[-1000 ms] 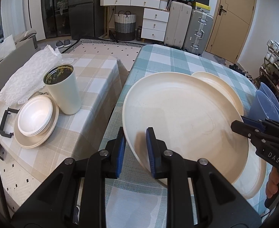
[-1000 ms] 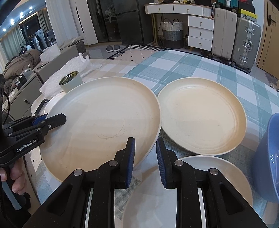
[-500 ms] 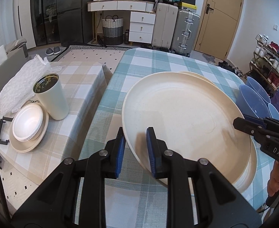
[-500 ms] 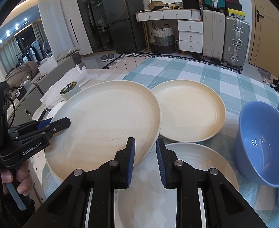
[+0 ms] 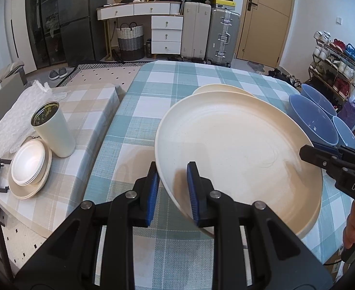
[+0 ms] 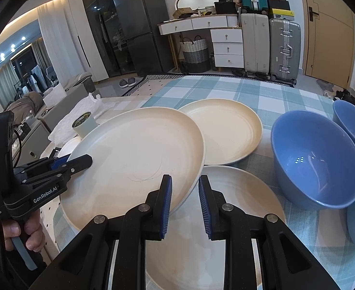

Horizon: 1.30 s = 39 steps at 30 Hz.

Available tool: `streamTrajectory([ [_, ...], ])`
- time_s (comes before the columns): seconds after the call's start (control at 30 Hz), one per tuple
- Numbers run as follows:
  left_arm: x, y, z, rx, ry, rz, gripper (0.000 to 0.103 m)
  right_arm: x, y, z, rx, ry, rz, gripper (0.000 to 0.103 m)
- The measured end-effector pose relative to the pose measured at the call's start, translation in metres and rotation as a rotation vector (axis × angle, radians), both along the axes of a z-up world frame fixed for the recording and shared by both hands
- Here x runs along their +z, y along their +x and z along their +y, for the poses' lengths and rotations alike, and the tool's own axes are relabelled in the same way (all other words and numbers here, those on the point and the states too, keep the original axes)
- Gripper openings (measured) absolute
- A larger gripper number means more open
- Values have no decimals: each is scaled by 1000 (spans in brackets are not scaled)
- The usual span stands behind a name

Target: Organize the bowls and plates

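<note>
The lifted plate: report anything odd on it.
A thin dark hair lies curled on the cream lifted plate, near the right tool; it also shows in the left wrist view. The plate hangs tilted, gripped at opposite rims by the left tool too.

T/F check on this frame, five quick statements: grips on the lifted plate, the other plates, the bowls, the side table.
1. Both grippers pinch the rim of the lifted cream plate. True: left gripper and right gripper clamp opposite edges.
2. The lifted plate lies flat on the table. False: it is tilted, raised above the plate below.
3. The bowls are green. False: the blue bowls sit to the right.
4. A third cream plate rests further back on the checked cloth. True.
5. The white cup stands inside the small bowls. False: it stands beside the stacked white dishes.
</note>
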State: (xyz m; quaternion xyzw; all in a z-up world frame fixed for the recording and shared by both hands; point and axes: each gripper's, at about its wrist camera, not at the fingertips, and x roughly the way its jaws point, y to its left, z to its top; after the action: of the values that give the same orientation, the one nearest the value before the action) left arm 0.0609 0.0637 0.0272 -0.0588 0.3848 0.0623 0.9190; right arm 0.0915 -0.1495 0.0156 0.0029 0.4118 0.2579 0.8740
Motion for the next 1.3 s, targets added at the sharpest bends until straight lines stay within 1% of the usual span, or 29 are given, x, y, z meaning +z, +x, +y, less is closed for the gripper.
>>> streamTrajectory([
  [0.63, -13, 8, -41, -78, 44, 27, 20, -8, -15, -39, -80, -4, 10, 23],
  [0.77, -17, 11, -51, -91, 66, 29, 20, -14, -18, -47, -98, -15, 11, 23],
  [1.0, -27, 15, -64, -113, 71, 41, 20, -22, -20, -62, -121, -9, 23, 23],
  [1.3, -40, 18, -82, -146, 99, 54, 21, -32, -28, -71, -151, -37, 23, 23],
])
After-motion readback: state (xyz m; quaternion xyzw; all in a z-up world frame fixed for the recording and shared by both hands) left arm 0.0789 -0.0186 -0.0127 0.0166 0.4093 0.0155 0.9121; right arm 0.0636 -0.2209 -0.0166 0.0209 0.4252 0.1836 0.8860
